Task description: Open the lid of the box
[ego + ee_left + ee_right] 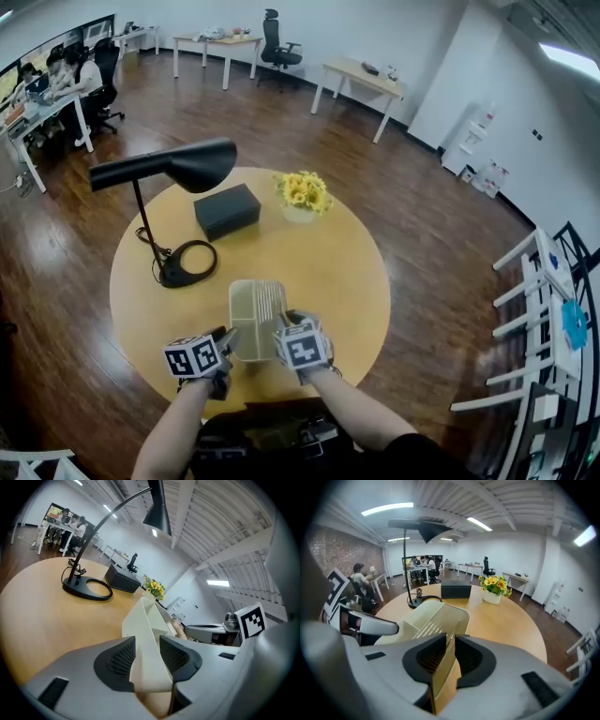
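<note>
A cream plastic box (257, 307) with a ribbed top stands near the front edge of the round wooden table (349, 272). My left gripper (226, 340) holds its near left side; in the left gripper view the pads press on a thick cream wall (149, 620) of the box, and my left gripper (147, 660) is shut on it. My right gripper (282, 331) holds the near right side. In the right gripper view, my right gripper (447, 660) is shut on a thin cream panel of the box (426, 618). Whether that panel is lid or wall I cannot tell.
A black desk lamp (186, 264) stands at the table's left, its shade (202, 163) hanging over the middle. Behind the cream box lie a dark rectangular box (227, 210) and a pot of yellow flowers (302, 195). Desks, chairs and seated people fill the room beyond.
</note>
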The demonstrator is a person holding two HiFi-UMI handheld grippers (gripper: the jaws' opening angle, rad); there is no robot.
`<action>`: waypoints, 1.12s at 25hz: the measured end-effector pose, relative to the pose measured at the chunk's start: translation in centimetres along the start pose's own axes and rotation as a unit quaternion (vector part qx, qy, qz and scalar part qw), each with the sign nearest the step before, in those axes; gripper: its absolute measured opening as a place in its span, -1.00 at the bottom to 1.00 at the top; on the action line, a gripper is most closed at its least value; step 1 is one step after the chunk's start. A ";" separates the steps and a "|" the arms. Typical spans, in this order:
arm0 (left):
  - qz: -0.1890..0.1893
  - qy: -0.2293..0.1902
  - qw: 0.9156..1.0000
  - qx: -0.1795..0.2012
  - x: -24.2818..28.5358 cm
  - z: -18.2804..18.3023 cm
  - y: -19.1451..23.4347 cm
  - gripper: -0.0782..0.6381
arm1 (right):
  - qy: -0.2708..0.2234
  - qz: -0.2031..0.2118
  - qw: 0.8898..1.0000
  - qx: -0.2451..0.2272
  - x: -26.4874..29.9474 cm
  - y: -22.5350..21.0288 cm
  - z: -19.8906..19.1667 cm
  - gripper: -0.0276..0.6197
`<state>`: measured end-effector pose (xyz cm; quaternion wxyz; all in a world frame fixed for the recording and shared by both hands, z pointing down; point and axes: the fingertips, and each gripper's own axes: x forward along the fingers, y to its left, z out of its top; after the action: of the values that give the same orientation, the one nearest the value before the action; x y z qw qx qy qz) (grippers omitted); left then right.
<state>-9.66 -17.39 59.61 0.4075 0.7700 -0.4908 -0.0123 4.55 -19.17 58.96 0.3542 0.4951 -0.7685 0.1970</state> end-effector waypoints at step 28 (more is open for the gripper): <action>0.031 -0.016 0.999 0.015 0.3 -0.2 -0.8 -0.57 | -0.056 -0.110 0.986 0.112 -1.9 -12.6 3.0 -0.88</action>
<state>-8.82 -17.40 59.36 0.3881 0.7601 -0.5212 -0.0048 15.36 -25.35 54.93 0.2726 0.6234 -0.7011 0.2133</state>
